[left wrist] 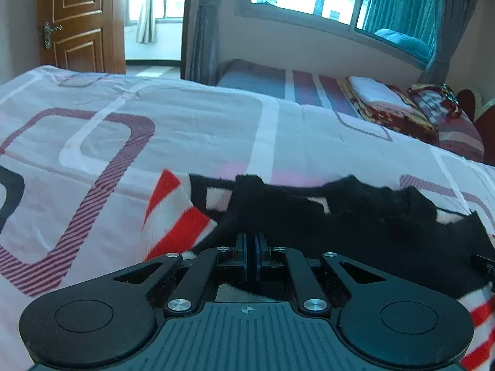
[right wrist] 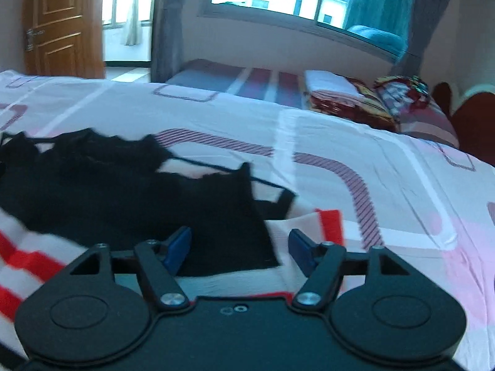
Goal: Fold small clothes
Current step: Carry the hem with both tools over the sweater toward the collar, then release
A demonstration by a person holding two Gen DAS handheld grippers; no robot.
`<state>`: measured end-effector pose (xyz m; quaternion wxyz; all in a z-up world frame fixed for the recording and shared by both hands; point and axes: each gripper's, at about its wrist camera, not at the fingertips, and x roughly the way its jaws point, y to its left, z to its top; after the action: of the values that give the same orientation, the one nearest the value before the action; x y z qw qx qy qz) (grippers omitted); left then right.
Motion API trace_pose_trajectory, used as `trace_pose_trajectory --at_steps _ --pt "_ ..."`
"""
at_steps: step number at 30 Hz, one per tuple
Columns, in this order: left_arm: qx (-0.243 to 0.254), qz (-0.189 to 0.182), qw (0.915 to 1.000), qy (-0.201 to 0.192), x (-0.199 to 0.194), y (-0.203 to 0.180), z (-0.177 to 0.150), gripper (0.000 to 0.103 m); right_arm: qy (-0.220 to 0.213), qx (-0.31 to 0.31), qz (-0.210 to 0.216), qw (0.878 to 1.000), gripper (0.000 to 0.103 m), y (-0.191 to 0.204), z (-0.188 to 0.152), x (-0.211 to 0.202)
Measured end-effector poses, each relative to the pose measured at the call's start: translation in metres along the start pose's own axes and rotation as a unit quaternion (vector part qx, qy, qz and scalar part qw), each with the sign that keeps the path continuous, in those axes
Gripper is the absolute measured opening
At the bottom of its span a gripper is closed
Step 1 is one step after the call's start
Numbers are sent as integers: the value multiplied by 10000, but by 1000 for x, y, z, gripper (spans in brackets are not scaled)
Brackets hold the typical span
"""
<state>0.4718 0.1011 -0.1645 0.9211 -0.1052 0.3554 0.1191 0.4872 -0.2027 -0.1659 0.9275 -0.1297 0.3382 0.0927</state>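
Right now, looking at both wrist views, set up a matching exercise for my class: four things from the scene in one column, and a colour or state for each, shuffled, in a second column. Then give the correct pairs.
Column one:
1. left gripper
2. right gripper
3. garment with thin straps
4. door

Column two:
A. black
B. brown wood
C. jaws standing apart
D. jaws closed together

Pairs: 1-D, 2-C, 3-A, 4-B.

The garment with thin straps lies on red-and-white striped cloth on the bed.
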Motion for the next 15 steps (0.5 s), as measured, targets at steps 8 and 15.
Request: trace_pose_trajectory --at_steps 8,15 --pt "45 -36 9999 -155 -30 3 -5 8 38 507 55 9987 54 -13 2 -10" --pt "330 -689 9969 -178 -83 -12 -37 8 -263 295 821 9958 49 20 -2 -66"
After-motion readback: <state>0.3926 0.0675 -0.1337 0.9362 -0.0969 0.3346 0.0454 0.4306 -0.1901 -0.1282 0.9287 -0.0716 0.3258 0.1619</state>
